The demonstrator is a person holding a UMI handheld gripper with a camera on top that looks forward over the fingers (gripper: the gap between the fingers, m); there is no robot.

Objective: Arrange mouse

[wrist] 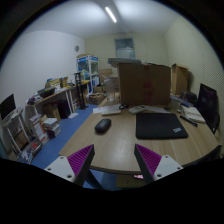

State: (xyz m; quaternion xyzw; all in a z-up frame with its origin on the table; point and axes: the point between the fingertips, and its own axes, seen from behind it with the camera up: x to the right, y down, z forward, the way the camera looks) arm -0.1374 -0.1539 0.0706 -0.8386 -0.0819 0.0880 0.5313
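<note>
A dark computer mouse point(103, 125) lies on the light wooden table point(118, 148), to the left of a black mouse pad point(159, 125) and apart from it. My gripper point(114, 160) is open and empty, its purple pads point(81, 158) spread wide over the table's near edge. The mouse lies well beyond the fingers, slightly left of their middle. The pad lies beyond the right finger.
A big cardboard box point(146, 84) stands at the table's far side. A dark monitor point(208, 103) and papers are at the right. Shelves and cluttered desks point(50, 100) line the left wall, with blue floor point(55, 135) between them and the table.
</note>
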